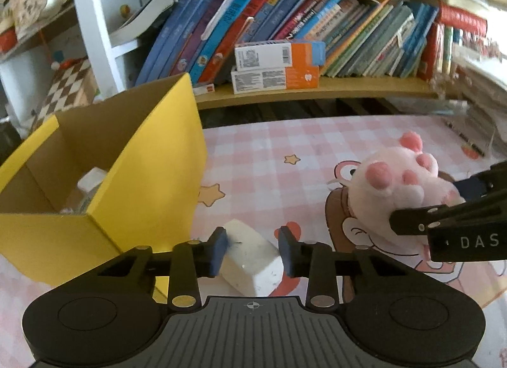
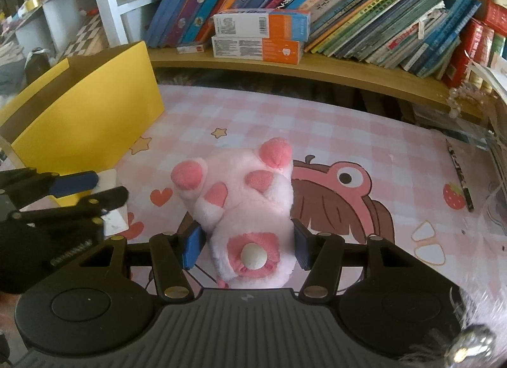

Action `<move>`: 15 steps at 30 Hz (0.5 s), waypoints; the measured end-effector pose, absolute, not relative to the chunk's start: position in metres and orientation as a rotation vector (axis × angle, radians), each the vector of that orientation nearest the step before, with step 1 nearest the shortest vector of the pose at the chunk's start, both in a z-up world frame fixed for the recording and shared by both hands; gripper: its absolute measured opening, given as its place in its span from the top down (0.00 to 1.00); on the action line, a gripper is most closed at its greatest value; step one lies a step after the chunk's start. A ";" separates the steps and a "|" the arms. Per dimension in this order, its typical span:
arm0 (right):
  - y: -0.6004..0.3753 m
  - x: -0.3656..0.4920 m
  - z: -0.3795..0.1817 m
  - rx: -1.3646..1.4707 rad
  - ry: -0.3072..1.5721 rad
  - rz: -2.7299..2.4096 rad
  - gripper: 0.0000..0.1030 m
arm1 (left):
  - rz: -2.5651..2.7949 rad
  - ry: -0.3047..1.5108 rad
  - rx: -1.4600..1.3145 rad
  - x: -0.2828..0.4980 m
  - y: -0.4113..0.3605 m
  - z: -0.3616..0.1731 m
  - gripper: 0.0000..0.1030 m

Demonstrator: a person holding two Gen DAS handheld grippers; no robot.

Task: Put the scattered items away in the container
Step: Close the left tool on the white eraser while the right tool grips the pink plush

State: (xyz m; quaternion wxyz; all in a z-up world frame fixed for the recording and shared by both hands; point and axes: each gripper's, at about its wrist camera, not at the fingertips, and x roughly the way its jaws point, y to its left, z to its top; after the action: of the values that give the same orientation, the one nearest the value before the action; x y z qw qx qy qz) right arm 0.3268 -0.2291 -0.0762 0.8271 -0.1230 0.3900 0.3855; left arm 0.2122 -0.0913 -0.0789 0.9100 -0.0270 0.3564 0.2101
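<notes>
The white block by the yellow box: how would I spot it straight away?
Find the tall yellow box on the pink checked tablecloth. Just beside the box's near corner lies the white block, between the blue pads of the left claw. Unlike the fluffy pink plush toy nearby, it is hard-edged, plain white and speckled with grime.

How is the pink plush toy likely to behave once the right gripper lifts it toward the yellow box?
The pink plush toy looks soft and fluffy, so it will probably squash between the right gripper pads rather than slip. Its stubby limbs may flop a little. It seems light for its bulk and unlikely to break if dropped into the yellow box.
</notes>
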 end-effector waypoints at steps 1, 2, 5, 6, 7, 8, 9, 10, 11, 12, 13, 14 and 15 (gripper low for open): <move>-0.229 0.326 -0.076 -0.261 0.828 0.820 0.48 | 0.420 0.730 -0.061 0.210 -0.092 -0.078 0.74; -0.230 0.326 -0.075 -0.260 0.827 0.821 0.48 | 0.404 0.724 -0.066 0.208 -0.093 -0.077 0.74; -0.229 0.324 -0.074 -0.258 0.824 0.826 0.48 | 0.357 0.703 -0.058 0.206 -0.097 -0.073 0.79; -0.229 0.323 -0.073 -0.258 0.824 0.828 0.48 | 0.345 0.700 -0.051 0.206 -0.099 -0.072 0.79; -0.229 0.323 -0.073 -0.259 0.825 0.831 0.48 | 0.348 0.700 -0.037 0.207 -0.102 -0.072 0.78; -0.229 0.322 -0.073 -0.259 0.826 0.833 0.48 | 0.361 0.703 -0.020 0.207 -0.104 -0.072 0.77; -0.228 0.322 -0.073 -0.261 0.826 0.835 0.48 | 0.375 0.706 -0.004 0.208 -0.105 -0.072 0.75; -0.228 0.322 -0.073 -0.263 0.826 0.836 0.48 | 0.389 0.710 0.011 0.209 -0.106 -0.072 0.70; -0.228 0.322 -0.072 -0.263 0.827 0.836 0.48 | 0.404 0.713 0.024 0.210 -0.108 -0.072 0.65; -0.228 0.322 -0.073 -0.263 0.828 0.836 0.48 | 0.419 0.715 0.035 0.211 -0.109 -0.073 0.56; -0.228 0.322 -0.073 -0.263 0.830 0.836 0.48 | 0.430 0.721 0.043 0.212 -0.110 -0.074 0.47; -0.228 0.322 -0.073 -0.263 0.831 0.836 0.48 | 0.438 0.729 0.049 0.214 -0.111 -0.074 0.45; -0.228 0.322 -0.073 -0.263 0.833 0.835 0.48 | 0.444 0.741 0.052 0.215 -0.112 -0.076 0.44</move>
State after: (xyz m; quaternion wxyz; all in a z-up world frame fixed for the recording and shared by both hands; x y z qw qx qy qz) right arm 0.3223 -0.2277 -0.0730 0.8230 -0.1235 0.3916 0.3927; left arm 0.2153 -0.1117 -0.0758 0.9079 0.0253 0.3590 0.2149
